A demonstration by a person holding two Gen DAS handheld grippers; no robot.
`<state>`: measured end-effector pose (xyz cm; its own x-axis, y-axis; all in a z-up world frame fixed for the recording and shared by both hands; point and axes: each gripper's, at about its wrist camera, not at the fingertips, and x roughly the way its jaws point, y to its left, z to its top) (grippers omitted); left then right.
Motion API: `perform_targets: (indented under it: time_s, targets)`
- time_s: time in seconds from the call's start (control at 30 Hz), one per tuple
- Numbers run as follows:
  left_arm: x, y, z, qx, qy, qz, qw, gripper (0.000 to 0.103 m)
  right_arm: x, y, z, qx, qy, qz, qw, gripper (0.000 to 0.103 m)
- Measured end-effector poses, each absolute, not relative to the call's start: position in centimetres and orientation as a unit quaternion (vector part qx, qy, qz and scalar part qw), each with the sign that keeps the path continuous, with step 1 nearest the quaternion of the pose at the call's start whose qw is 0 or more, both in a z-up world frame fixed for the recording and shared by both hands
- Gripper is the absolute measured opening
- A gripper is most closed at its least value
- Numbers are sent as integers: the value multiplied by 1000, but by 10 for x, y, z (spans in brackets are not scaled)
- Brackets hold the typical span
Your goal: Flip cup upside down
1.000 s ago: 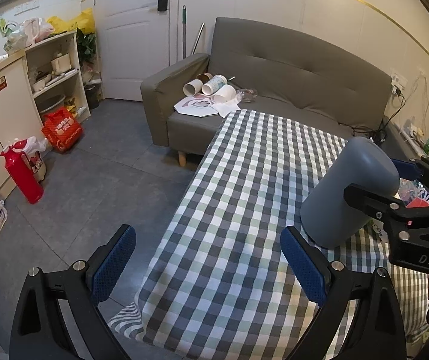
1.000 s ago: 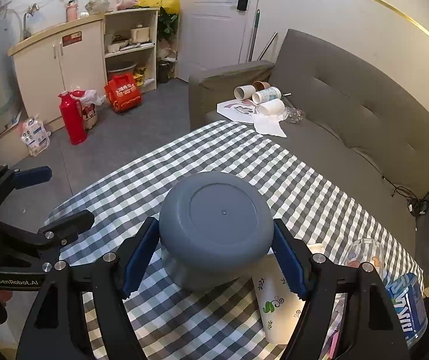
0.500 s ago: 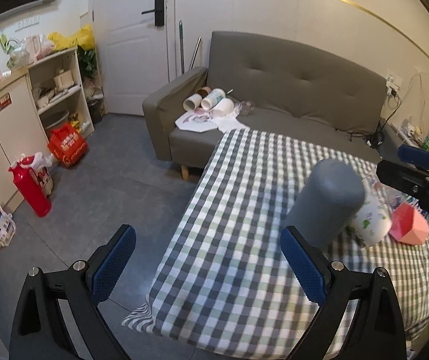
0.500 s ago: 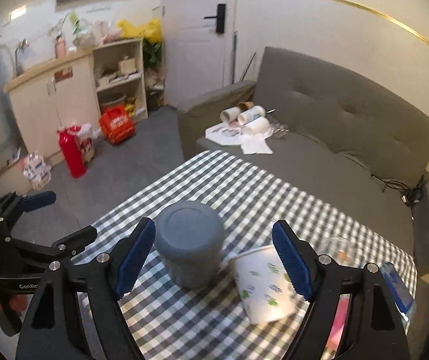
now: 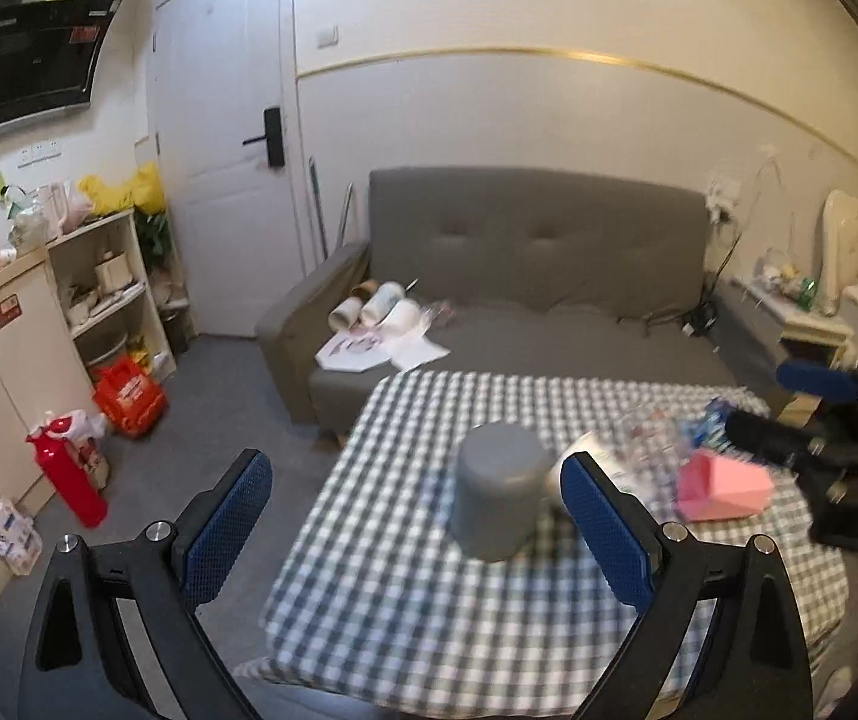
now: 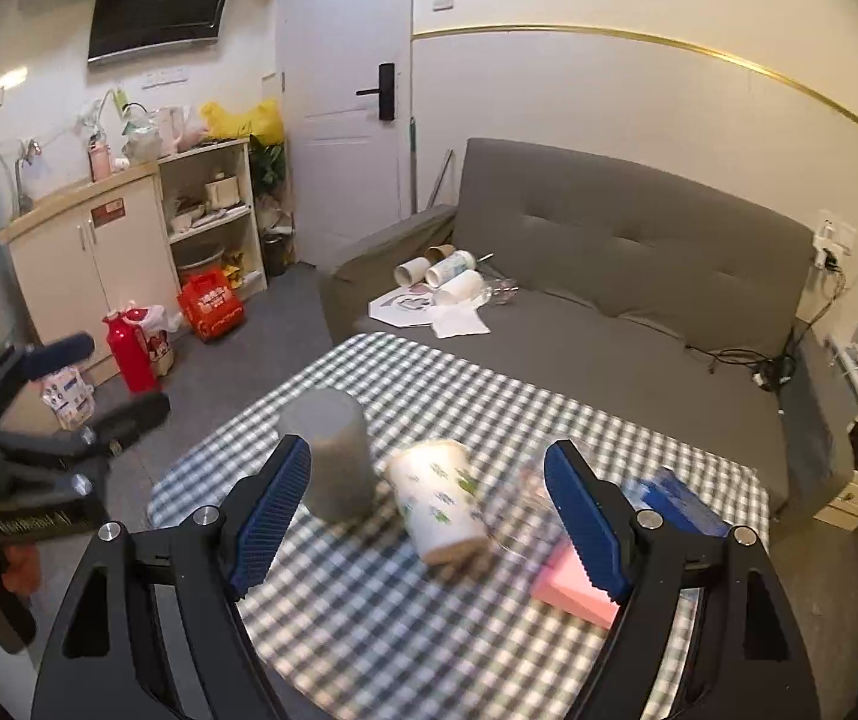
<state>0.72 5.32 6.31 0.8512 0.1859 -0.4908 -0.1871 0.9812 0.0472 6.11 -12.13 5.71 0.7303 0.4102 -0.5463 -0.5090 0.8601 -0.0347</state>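
right tool (image 6: 428, 517) backed off cup (image 6: 333, 461) | cup inverted (apparently, blurred), ahead-left | both tools wide, left tool (image 5: 414, 528)

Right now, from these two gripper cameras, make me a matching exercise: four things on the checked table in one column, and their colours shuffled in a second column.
Things:
1. upside-down cup
2. paper cup
3. box
4. carton

Colours:
A. blue
B. white with green print
C. grey
D. pink

Pairs: 1-C, 2-B, 3-D, 4-A
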Motion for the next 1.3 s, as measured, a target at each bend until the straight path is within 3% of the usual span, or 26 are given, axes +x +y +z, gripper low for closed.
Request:
perform_targets:
  time_s: [0.07,0.3,0.37,1.3]
  targets:
    - [1,44,61,-6,244,94,965,103,57,-131,53,-85,272,244,927,94]
    - [-6,25,39,-34,244,90,965,103,55,-156,24,-76,284,232,927,98]
    - [-8,19,34,-25,241,94,966,103,55,-161,14,-72,286,229,928,103]
    - [-14,21,5,-41,269,77,959,103,50,-156,-6,-76,288,214,930,103]
